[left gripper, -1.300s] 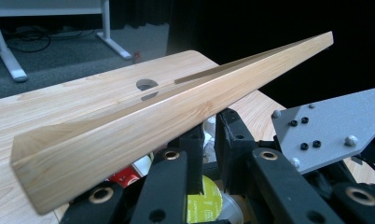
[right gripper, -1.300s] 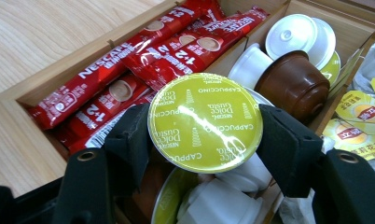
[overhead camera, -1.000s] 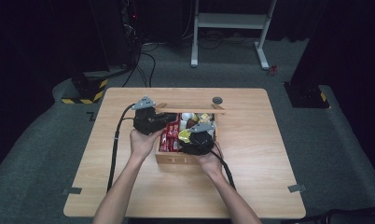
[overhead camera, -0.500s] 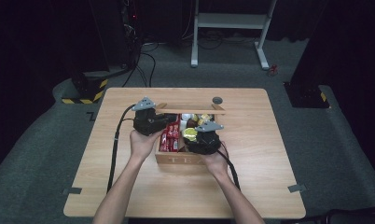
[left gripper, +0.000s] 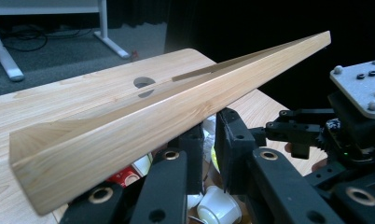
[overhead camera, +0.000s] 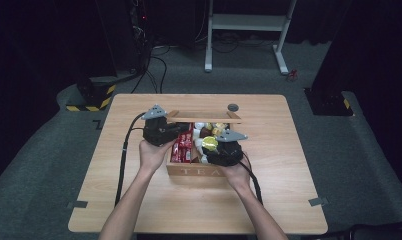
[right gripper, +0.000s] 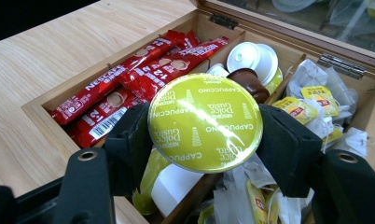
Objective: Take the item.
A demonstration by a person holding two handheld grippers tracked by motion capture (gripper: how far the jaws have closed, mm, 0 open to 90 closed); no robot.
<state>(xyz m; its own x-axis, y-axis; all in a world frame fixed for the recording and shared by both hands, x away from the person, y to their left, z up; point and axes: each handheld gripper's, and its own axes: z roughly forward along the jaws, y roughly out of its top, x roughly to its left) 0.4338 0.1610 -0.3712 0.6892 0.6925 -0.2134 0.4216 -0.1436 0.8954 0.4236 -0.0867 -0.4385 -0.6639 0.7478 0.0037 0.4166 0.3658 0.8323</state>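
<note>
R tool (right gripper: 205, 140) pinches yellow capsule (right gripper: 205, 122) by its rim over tea box (overhead camera: 196, 170); L tool (left gripper: 209, 154) pressed on lid (left gripper: 167, 116). Capsule prob light, rigid, foil top puncturable; grip sides.

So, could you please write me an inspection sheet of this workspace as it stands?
Surface: wooden table, bare around the box.
Job's things: wooden tea box, lid raised; yellow-green cappuccino capsule; red coffee sachets; tea bags; white capsules.
Clutter: small dark round thing behind the box.
Grippers: left gripper at the box's left rim, jaws nearly shut beneath the lid; right gripper shut on the capsule above the box.
Cables: black cable trailing from the left gripper; floor cables.
Surroundings: grey floor, white frame, striped base.
</note>
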